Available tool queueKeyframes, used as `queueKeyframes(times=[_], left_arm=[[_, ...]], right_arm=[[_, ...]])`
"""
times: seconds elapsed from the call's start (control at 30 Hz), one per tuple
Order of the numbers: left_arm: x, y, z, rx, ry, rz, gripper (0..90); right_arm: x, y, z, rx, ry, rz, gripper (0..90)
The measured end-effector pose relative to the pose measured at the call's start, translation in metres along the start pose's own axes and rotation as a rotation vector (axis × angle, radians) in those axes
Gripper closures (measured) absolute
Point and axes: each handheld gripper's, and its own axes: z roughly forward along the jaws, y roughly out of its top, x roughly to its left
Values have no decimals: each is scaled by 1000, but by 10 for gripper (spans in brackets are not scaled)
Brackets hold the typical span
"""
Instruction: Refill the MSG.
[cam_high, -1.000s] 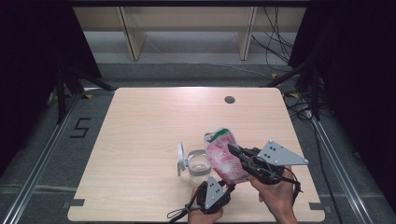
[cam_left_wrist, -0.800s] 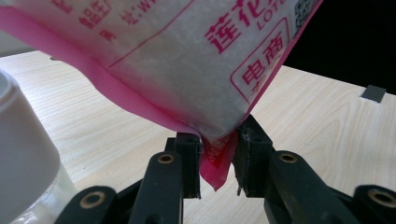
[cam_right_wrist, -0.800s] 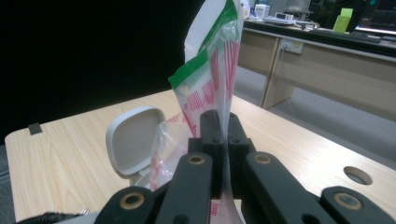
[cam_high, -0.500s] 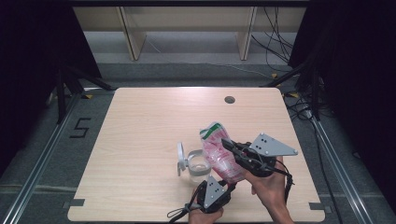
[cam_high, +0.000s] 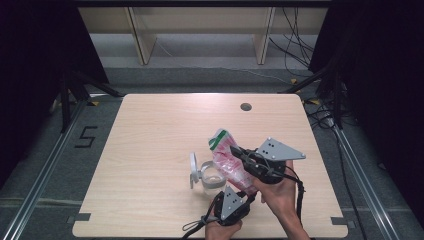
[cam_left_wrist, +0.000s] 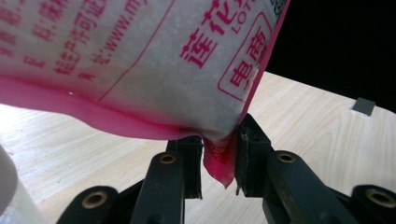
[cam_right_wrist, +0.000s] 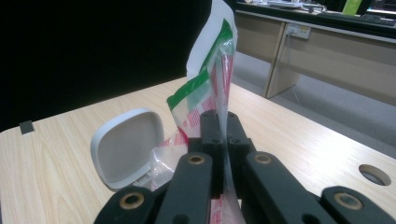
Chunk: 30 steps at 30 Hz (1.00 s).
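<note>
A pink and white printed bag (cam_high: 227, 160) with a green strip at its top hangs tilted over a clear container (cam_high: 214, 176), whose white lid (cam_high: 192, 170) stands open. My right gripper (cam_high: 241, 153) is shut on the bag's upper part. In the right gripper view its jaws (cam_right_wrist: 223, 122) pinch the film just below the green strip, with the lid (cam_right_wrist: 126, 147) behind them on the left. My left gripper (cam_high: 243, 194) holds the bag from below at the table's front. In the left gripper view its jaws (cam_left_wrist: 219, 161) clamp the bag's (cam_left_wrist: 154, 60) pink bottom corner.
The wooden table (cam_high: 150, 140) has a round cable hole (cam_high: 245, 106) near its far edge. Low shelving (cam_high: 200, 30) and cables (cam_high: 300, 45) lie on the floor beyond. The table's left half is bare wood.
The right gripper has carried the bag's top to the left, so the bag now leans further over the container. The left gripper has stayed put.
</note>
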Motion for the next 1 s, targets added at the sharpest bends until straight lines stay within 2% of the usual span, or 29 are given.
queueKeyframes(times=[0.03, 0.1, 0.17, 0.2, 0.23, 0.27, 0.3, 0.4, 0.47, 0.5, 0.57, 0.6, 0.63, 0.67, 0.7, 0.77, 0.83, 0.9, 1.0], left_arm=[[0, 0, 0, -1, 2, -3, 742], [1, 1, 1, -8, -7, -7, 742], [2, 1, 2, -20, -11, -11, 743], [2, 2, 2, -24, -15, -8, 743], [4, 2, 4, -36, -30, 14, 743], [2, 2, 4, -25, -23, -6, 743], [3, 3, 4, -33, -17, 6, 744], [2, 4, 7, -44, -42, -4, 746], [-1, 4, 7, -36, -31, -11, 747], [-1, 4, 7, -37, -31, -9, 748], [0, 4, 8, -43, -30, -2, 748], [0, 4, 8, -47, -35, -5, 748], [0, 4, 8, -47, -37, -6, 748], [0, 5, 7, -44, -39, -3, 748], [0, 5, 7, -35, -39, 6, 748], [0, 5, 8, -47, -41, -2, 748], [0, 5, 7, -43, -49, -6, 749], [0, 6, 7, -47, -52, -6, 749], [0, 6, 8, -47, -56, -4, 749]], right_arm=[[0, 1, 0, -4, -15, -12, 900], [0, 2, 3, 7, -10, -38, 900], [2, 4, 6, 5, -21, -36, 900], [2, 4, 8, -2, -10, -50, 900], [3, 5, 8, 11, -19, -36, 900], [3, 5, 9, 8, -26, -61, 900], [4, 5, 10, 19, -16, -33, 900], [5, 5, 13, 29, -29, -40, 900], [4, 6, 15, 30, -17, -76, 900], [6, 5, 17, 35, -6, -61, 900], [7, 5, 18, 32, -15, -62, 900], [7, 5, 19, 35, -5, -56, 900], [8, 5, 20, 37, -29, -57, 900], [8, 5, 20, 40, -33, -58, 900], [8, 6, 21, 35, -12, -58, 900], [6, 6, 24, 30, 10, -74, 900], [7, 6, 24, 33, -20, -75, 900], [8, 6, 24, 45, 11, -61, 900], [7, 6, 24, 46, -4, -82, 900]])
